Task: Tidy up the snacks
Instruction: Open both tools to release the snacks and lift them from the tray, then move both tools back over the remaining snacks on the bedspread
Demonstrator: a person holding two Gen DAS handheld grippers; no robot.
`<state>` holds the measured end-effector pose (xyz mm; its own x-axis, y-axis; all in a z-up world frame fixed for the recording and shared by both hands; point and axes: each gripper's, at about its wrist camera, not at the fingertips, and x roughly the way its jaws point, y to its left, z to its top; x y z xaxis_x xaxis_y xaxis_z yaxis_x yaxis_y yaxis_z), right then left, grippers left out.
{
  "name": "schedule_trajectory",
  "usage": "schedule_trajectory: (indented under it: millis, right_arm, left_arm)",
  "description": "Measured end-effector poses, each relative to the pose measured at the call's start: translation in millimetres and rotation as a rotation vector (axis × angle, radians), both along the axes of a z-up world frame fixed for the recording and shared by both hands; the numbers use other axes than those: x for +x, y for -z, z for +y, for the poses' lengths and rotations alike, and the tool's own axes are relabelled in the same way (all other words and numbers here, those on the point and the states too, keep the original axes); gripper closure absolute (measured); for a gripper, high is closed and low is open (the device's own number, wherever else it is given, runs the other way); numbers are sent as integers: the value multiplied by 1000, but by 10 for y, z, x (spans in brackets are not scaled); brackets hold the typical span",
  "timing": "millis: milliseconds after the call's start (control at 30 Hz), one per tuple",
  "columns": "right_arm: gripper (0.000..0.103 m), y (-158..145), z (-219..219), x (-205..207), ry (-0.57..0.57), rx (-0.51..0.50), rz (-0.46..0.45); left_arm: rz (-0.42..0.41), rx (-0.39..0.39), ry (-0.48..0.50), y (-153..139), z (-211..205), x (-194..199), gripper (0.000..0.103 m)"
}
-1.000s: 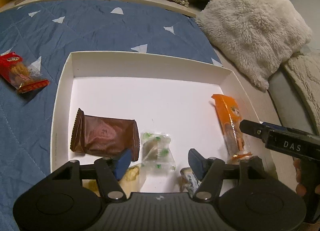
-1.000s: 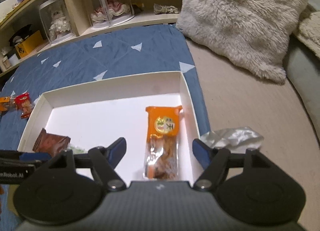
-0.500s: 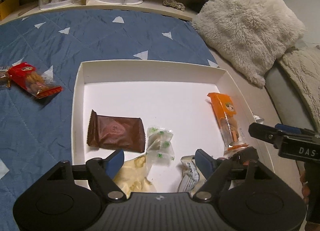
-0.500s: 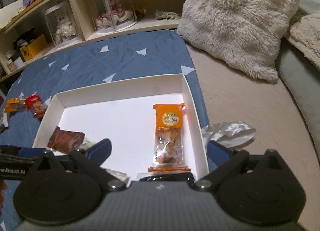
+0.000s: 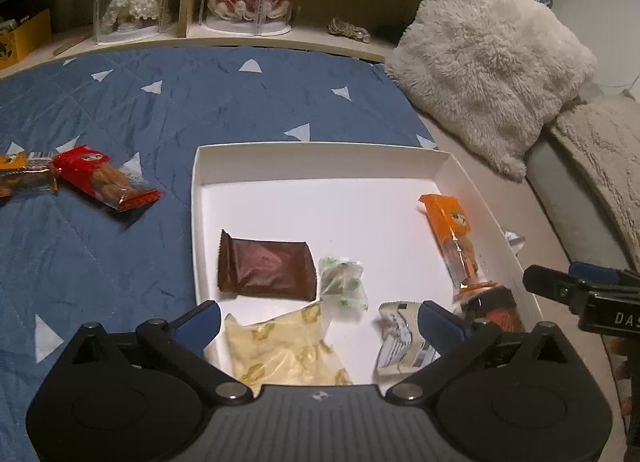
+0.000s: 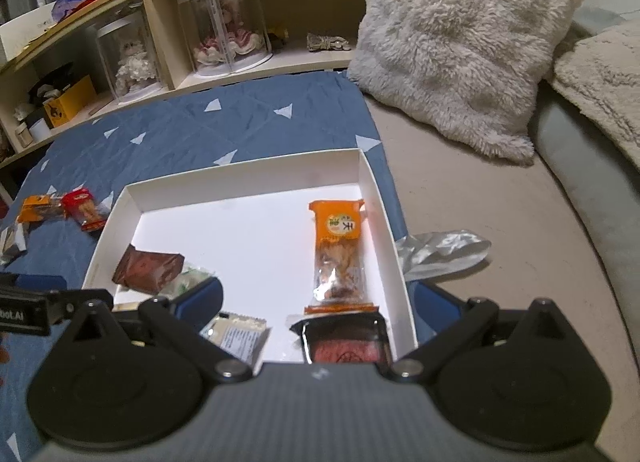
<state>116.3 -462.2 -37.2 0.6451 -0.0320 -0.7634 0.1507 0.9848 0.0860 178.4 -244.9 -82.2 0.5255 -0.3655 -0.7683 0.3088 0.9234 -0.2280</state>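
White box (image 5: 456, 165) with wrapped snacks (image 5: 266, 270)

Your left gripper (image 5: 318, 320) is black with blue fingertips (image 5: 200, 322); silver screws; lettering at right perhaps "DAS".

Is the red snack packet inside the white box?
No, the red snack packet lies on the blue quilt, left of the white box.

White shallow box (image 5: 460, 169) on blue quilt, holding: brown packet (image 5: 266, 270) flat at left; clear green-dotted wrapper (image 5: 342, 280) beside it; yellow bag (image 5: 280, 346) at near edge; orange packet (image 5: 452, 234) along right wall. Red packet (image 5: 104, 181), another orange packet (image 5: 20, 175) outside, left.
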Motion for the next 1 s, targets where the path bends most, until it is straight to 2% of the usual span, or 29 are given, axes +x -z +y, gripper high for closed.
schedule_trajectory:
  millis: [500,1000]
  right_arm:
    - [0,-247,341,-280,-24,-5,-53]
    - [0,-283,880,-154,-80,14,-95]
  left_arm:
    - [-65,9,-16,-201,340,-241,0]
    - [-91,36,-118,-318,1135,-326,0]
